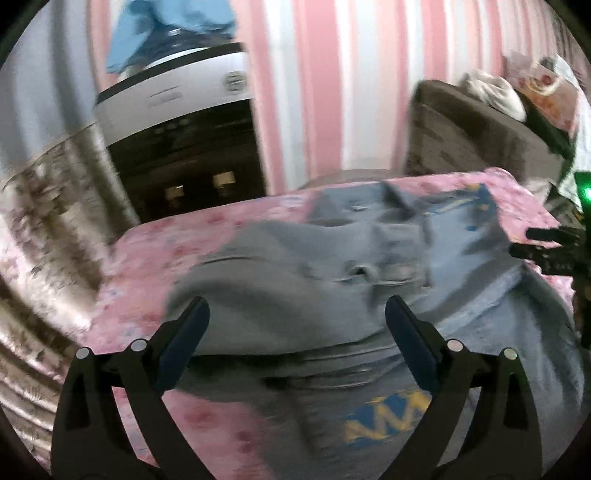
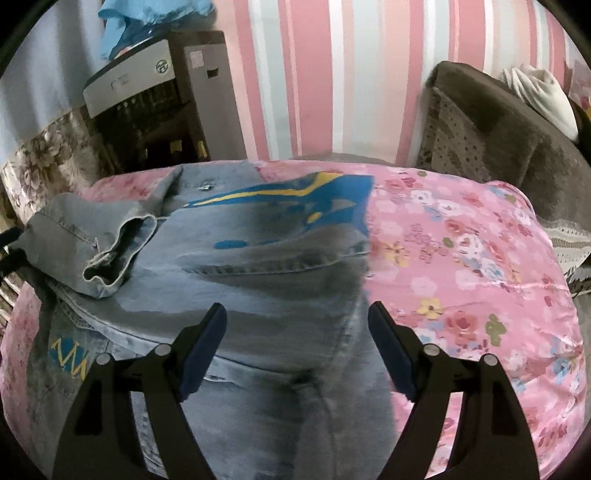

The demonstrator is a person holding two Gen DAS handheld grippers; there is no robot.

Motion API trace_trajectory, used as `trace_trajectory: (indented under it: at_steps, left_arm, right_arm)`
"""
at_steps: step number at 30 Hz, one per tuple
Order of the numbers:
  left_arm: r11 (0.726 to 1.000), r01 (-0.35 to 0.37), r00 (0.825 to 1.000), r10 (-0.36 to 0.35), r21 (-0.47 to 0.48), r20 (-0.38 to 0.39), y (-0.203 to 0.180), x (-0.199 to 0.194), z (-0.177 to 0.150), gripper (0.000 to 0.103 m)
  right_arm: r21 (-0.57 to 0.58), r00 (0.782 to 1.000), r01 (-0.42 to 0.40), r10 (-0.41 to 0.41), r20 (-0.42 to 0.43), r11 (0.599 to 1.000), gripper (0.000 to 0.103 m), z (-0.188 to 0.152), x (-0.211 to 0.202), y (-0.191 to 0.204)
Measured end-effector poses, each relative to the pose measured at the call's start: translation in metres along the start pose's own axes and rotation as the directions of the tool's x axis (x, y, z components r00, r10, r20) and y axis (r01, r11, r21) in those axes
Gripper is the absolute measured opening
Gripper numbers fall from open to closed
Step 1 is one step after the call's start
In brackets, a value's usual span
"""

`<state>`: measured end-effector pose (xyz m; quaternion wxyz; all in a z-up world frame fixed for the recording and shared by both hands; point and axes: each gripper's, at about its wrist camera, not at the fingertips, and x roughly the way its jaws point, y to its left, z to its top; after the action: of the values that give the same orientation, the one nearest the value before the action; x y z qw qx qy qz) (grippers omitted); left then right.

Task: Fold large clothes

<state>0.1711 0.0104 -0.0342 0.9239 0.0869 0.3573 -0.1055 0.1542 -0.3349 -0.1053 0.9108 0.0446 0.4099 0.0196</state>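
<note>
A grey-blue denim jacket [image 2: 258, 251] with blue and yellow print lies spread on a pink floral bedspread [image 2: 461, 258]. One sleeve [image 2: 92, 236] is folded across its left part, cuff toward the middle. My right gripper [image 2: 297, 307] hovers open over the jacket's right edge, nothing between its fingers. In the left wrist view the jacket [image 1: 280, 258] is blurred and rumpled on the bedspread [image 1: 155, 266]. My left gripper [image 1: 296, 302] stands wide open just above a fold of the denim, and its pads press on nothing.
A white and black appliance [image 1: 177, 110] with a blue cloth [image 1: 166, 26] on top stands beyond the bed on the left. A brown sofa [image 2: 498, 122] holding a white bundle is at the back right. A dark device with a green light [image 1: 554, 247] juts in at the right.
</note>
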Motion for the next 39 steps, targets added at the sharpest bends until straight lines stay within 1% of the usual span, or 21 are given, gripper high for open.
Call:
trace_trajectory:
  at_steps: [4,9,11,13,14,15,16,17,18,19,23,26,27,29,30,32,33,34,35,37,39]
  left_arm:
    - [0.997,-0.021,1.0,0.021,-0.069,-0.001,0.042,-0.003,-0.005,0.095]
    - [0.992,-0.054,0.998,0.056,-0.111,0.016,0.073,-0.003,-0.007,0.095]
    - [0.99,-0.059,0.998,0.062,-0.127,0.021,0.084,-0.001,-0.007,0.095]
    - [0.988,-0.048,0.999,0.05,-0.147,0.011,0.098,0.002,-0.008,0.096]
    - [0.988,-0.055,0.998,0.057,-0.146,0.008,0.104,0.004,-0.008,0.096]
    - [0.987,-0.07,0.997,0.071,-0.143,0.008,0.107,0.006,-0.01,0.096]
    - [0.987,-0.082,0.996,0.084,-0.142,0.004,0.111,0.008,-0.01,0.096]
    - [0.986,-0.085,0.996,0.086,-0.146,0.0,0.116,0.011,-0.011,0.096]
    - [0.985,-0.082,0.997,0.083,-0.152,-0.001,0.12,0.013,-0.012,0.096]
    - [0.985,-0.077,0.997,0.078,-0.156,-0.001,0.123,0.014,-0.012,0.096]
    - [0.984,-0.08,0.997,0.078,-0.162,-0.016,0.132,0.024,-0.017,0.096]
    - [0.982,-0.083,0.996,0.079,-0.169,-0.031,0.135,0.03,-0.019,0.096]
    - [0.981,-0.082,0.996,0.077,-0.175,-0.035,0.136,0.03,-0.02,0.096]
    - [0.98,-0.084,0.996,0.078,-0.179,-0.041,0.137,0.031,-0.02,0.096]
    - [0.98,-0.091,0.995,0.084,-0.179,-0.045,0.137,0.03,-0.019,0.096]
    - [0.979,-0.098,0.995,0.091,-0.181,-0.049,0.136,0.027,-0.019,0.096]
    - [0.978,-0.099,0.995,0.092,-0.182,-0.046,0.134,0.024,-0.018,0.096]
    - [0.978,-0.099,0.995,0.093,-0.182,-0.041,0.133,0.021,-0.017,0.096]
    - [0.979,-0.098,0.995,0.093,-0.179,-0.035,0.131,0.017,-0.016,0.096]
    - [0.981,-0.1,0.995,0.099,-0.168,-0.014,0.125,0.007,-0.012,0.096]
    - [0.983,-0.093,0.995,0.095,-0.159,0.005,0.117,-0.002,-0.006,0.097]
  right_arm:
    - [-0.006,1.0,-0.008,0.008,-0.009,1.0,0.079,0.004,0.004,0.02]
    - [-0.014,0.999,-0.039,0.039,0.004,0.999,0.079,0.012,0.002,0.05]
    - [-0.012,0.998,-0.07,0.07,0.0,0.997,0.079,0.017,0.003,0.065]
    - [-0.029,0.994,-0.112,0.112,-0.002,0.993,0.079,0.023,0.006,0.08]
    - [-0.034,0.991,-0.13,0.13,-0.008,0.991,0.078,0.026,0.008,0.087]
    - [-0.036,0.989,-0.145,0.144,-0.016,0.989,0.073,0.029,0.012,0.093]
    - [-0.036,0.985,-0.172,0.171,-0.024,0.984,0.063,0.033,0.015,0.101]
    - [-0.038,0.98,-0.195,0.194,-0.034,0.98,0.059,0.035,0.019,0.107]
    - [-0.041,0.976,-0.214,0.212,-0.044,0.976,0.052,0.038,0.022,0.113]
    - [-0.048,0.971,-0.237,0.234,-0.057,0.97,0.05,0.041,0.027,0.121]
    - [-0.065,0.96,-0.27,0.264,-0.091,0.961,0.049,0.044,0.042,0.145]
    - [-0.063,0.951,-0.293,0.284,-0.123,0.954,0.039,0.04,0.055,0.159]
    - [-0.064,0.949,-0.295,0.284,-0.136,0.953,0.033,0.039,0.06,0.162]
    - [-0.077,0.948,-0.29,0.275,-0.16,0.954,0.026,0.037,0.074,0.17]
    - [-0.092,0.951,-0.283,0.267,-0.155,0.955,0.025,0.036,0.076,0.173]
    - [-0.121,0.96,-0.269,0.256,-0.117,0.955,0.022,0.037,0.069,0.173]
    - [-0.141,0.968,-0.249,0.239,-0.082,0.958,0.02,0.039,0.06,0.17]
    - [-0.165,0.978,-0.209,0.208,-0.024,0.964,0.02,0.042,0.042,0.163]
    - [-0.18,0.983,-0.176,0.183,0.027,0.968,0.019,0.045,0.024,0.154]
    - [-0.196,0.985,-0.105,0.129,0.112,0.975,0.018,0.052,-0.015,0.132]
    - [-0.197,0.982,-0.011,0.048,0.182,0.98,0.018,0.057,-0.049,0.105]
